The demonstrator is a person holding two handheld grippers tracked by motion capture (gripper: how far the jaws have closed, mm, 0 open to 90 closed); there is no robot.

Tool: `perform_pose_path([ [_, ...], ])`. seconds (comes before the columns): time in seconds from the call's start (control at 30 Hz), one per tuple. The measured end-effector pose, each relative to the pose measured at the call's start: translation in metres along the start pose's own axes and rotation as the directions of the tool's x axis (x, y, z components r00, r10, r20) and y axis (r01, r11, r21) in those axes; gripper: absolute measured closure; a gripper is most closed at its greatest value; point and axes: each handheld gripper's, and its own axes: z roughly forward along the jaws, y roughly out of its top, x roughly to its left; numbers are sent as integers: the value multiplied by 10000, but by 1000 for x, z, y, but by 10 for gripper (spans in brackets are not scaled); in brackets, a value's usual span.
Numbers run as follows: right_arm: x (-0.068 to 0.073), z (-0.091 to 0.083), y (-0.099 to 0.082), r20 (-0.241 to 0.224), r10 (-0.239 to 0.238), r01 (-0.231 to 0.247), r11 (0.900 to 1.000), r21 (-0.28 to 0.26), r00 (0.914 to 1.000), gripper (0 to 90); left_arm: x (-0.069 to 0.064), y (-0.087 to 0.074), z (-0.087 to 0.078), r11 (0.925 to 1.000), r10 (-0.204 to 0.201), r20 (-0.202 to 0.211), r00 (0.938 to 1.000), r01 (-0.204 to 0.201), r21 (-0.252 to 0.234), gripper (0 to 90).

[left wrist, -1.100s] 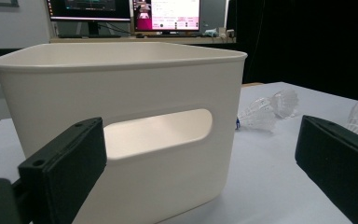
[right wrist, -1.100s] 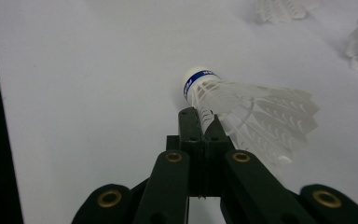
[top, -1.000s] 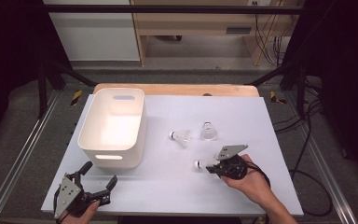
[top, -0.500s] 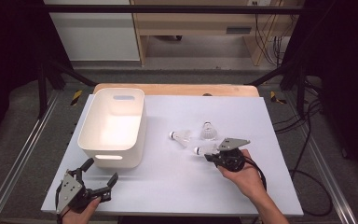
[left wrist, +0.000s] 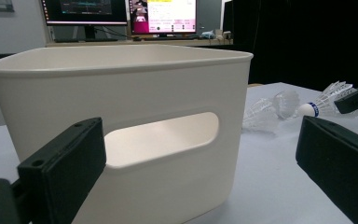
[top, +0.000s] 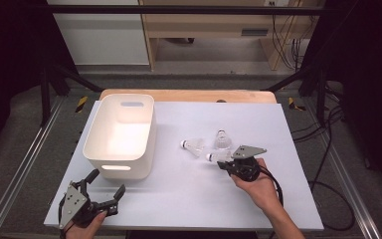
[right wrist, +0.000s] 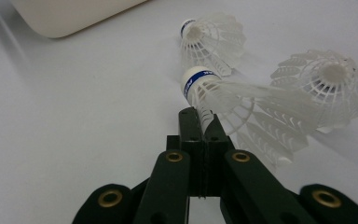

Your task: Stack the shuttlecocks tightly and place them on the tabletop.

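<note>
item, far left: left hand-held gripper (top: 104, 195), resting low at the near left corner of the surface (top: 189, 199), jaws spread wide with nothing between them. in the left gripper view we see its pads framing the near wall of the bin.

item, left of centre: white plastic bin (top: 121, 134), upright, handle slots in its end walls, interior apparently bare as far as we can see. its near wall stands just beyond the left hand-held gripper; its right wall leaves a broad strip of bare surface before the shuttlecocks.

item, centre: first loose shuttlecock (top: 193, 145), lying on its side, cork pointing toward the bin.

item, centre right: second loose shuttlecock (top: 221, 140), standing on its skirt, near the first and apart from it.

item, right: held shuttlecock (top: 215, 157), lifted just clear of the surface, cork toward the bin, pinched by its skirt in the right hand-held gripper (top: 224, 163), whose jaws are closed tight on the feathers.

progress, as we judge it: one of three shuttlecocks picked up, none in the bin yet; the carry and drop remain, then the other two.

room: open surface between gripper and bin; we would need to clear the bin's rim and pass near the first loose shuttlecock. the surface's right and near edges lie well away.
</note>
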Motion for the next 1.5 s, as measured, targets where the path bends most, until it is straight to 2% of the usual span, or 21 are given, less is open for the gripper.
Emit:
perform_pose_path([
  [0.2,0,3,1,134,178,-176,9998,-123,9998,900,0,0,-1,10000,-9,-30,10000,8,-45,15],
  [0.3,-1,5,3,159,297,-293,9992,-269,9994,900,-1,1,-1,9999,120,-268,9996,-122,-85,4],
  [0.53,0,7,6,233,320,-310,9987,-412,9992,900,-2,1,-1,9998,160,-197,9997,-161,-86,4],
  [1.13,2,18,12,517,741,-706,9953,-667,9959,900,-2,1,-2,9999,133,-131,9998,-135,-108,4],
  [1.5,0,22,12,629,931,-882,9931,-768,9937,900,0,1,-4,9997,121,-209,9997,-125,-189,4],
])
